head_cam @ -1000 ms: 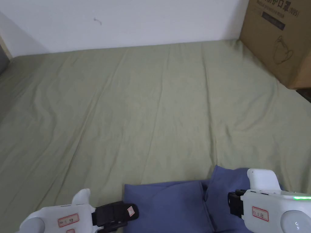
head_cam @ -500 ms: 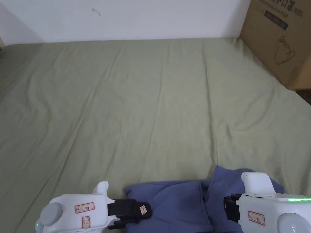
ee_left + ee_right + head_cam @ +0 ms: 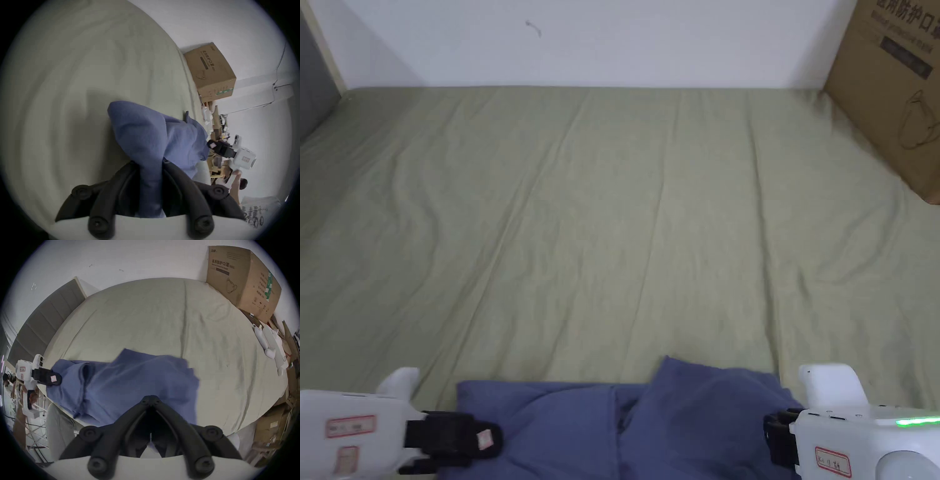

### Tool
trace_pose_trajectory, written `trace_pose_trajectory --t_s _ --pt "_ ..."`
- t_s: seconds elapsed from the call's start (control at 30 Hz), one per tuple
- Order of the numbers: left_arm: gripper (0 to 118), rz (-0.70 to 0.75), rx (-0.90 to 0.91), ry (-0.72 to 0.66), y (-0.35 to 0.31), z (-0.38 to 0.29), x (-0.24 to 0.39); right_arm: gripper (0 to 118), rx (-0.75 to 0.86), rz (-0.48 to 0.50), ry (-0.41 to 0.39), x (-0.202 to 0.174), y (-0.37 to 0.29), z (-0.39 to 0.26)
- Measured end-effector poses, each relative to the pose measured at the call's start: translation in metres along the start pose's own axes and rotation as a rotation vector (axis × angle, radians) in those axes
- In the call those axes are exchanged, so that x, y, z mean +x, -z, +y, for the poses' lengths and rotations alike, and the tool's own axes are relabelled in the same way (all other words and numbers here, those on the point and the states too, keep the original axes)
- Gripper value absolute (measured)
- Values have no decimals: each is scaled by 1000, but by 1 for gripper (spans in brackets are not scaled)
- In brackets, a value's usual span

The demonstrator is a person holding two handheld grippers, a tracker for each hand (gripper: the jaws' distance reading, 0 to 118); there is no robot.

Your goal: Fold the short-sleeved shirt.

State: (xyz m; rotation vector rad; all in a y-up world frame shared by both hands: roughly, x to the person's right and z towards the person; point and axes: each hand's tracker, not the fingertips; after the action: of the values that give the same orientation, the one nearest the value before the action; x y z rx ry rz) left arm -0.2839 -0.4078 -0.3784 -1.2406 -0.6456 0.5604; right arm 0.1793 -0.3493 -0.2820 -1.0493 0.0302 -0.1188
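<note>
A blue short-sleeved shirt [image 3: 575, 431] lies bunched on the near edge of the green bed sheet [image 3: 612, 219]. My left gripper [image 3: 484, 437] is at the shirt's left end. In the left gripper view its jaws are shut on a thick bunch of the shirt [image 3: 146, 129], which rises between them. My right gripper [image 3: 775, 434] is at the shirt's right end. In the right gripper view its jaw tips [image 3: 151, 398] meet on the shirt [image 3: 129, 378]. The left gripper [image 3: 55, 379] shows at the far end of the cloth, and the right gripper [image 3: 211, 145] shows beyond the shirt in the left gripper view.
A large cardboard box [image 3: 894, 81] stands at the bed's back right corner against the white wall. A grey padded headboard [image 3: 43, 318] runs along the left side. White items and cardboard clutter [image 3: 267, 353] sit off the bed's right edge.
My left gripper has moved left with its end of the shirt, and the shirt now lies wider and further left. The head camera has also shifted.
</note>
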Motion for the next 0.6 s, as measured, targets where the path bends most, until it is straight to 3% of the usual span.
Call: trace_pose_trajectory --t_s 0.3,0.6 --pt "15 163 74 -50 -69 1 -23 0 -12 14 6 -3 7 -3" --pt "15 302 91 37 -67 10 65 0 12 41 61 17 -1 -9"
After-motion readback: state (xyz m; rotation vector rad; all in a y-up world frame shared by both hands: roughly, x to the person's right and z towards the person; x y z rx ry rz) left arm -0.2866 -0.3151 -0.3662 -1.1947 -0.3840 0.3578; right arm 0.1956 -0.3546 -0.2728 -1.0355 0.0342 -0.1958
